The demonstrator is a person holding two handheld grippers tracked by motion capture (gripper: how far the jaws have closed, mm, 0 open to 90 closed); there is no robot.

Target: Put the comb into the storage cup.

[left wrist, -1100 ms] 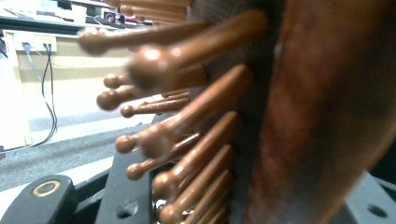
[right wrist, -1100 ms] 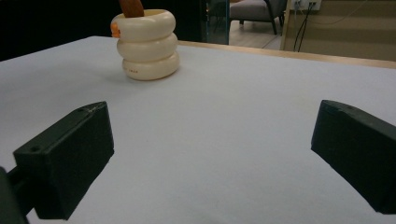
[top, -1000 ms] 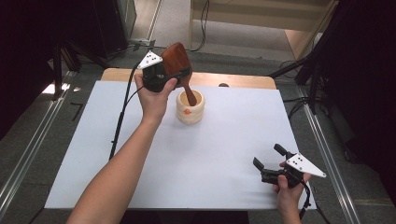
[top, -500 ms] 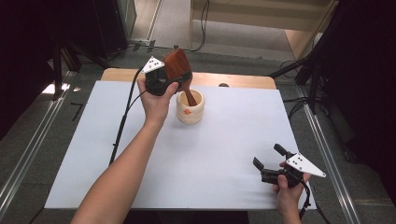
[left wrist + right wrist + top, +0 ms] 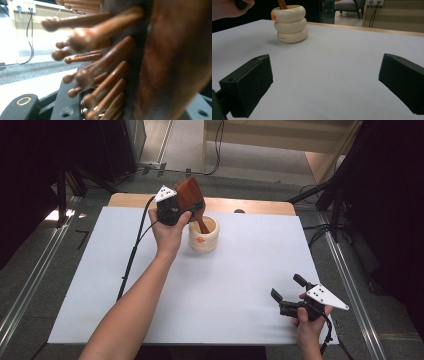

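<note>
High view: left gripper (image 5: 186,209) clenched on wooden hairbrush (image 5: 190,195), handle down in cream holder (image 5: 203,236) (far middle of surface (image 5: 240,280)). Right gripper (image 5: 290,295) open, idle. Next, probably: release gently.

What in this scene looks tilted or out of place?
The wooden hairbrush leans at a slant, its handle down inside the cream holder and its head held by the left gripper. Nothing looks spilled or damaged.
</note>
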